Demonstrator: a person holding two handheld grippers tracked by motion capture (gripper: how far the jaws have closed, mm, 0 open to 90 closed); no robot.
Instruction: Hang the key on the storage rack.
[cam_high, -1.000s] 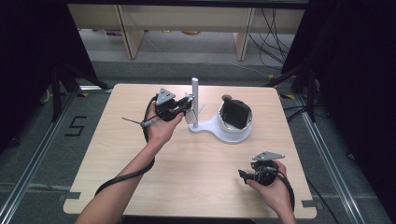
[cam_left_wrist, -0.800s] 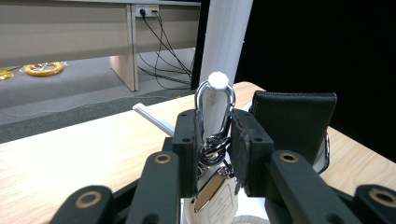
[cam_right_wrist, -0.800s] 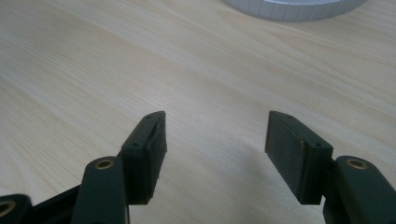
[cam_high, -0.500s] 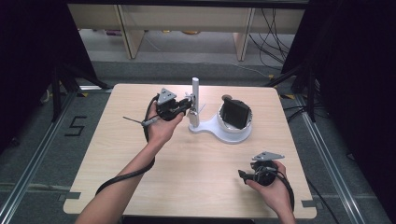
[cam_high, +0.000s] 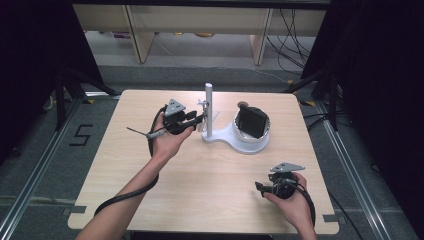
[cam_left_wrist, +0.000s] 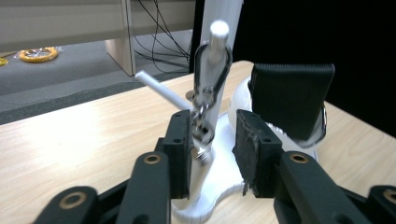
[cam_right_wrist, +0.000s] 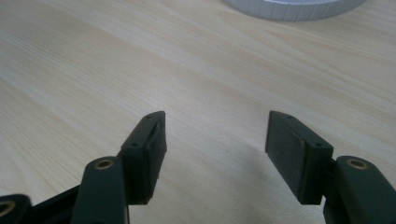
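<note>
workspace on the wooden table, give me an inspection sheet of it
surface: light wooden table, bare around the stand.
job's things: white stand with upright post; metal clip hangs on a peg of it; black pouch sits in its round base.
clutter: nothing seen.
grippers: left gripper at the post, jaws have just been opening, the clip between them with a gap on one side; right gripper open over bare wood, nothing between the jaws.
cables: black cable trails from the left gripper along the forearm.
surroundings: grey floor, wooden shelf legs, loose wires behind the table.
</note>
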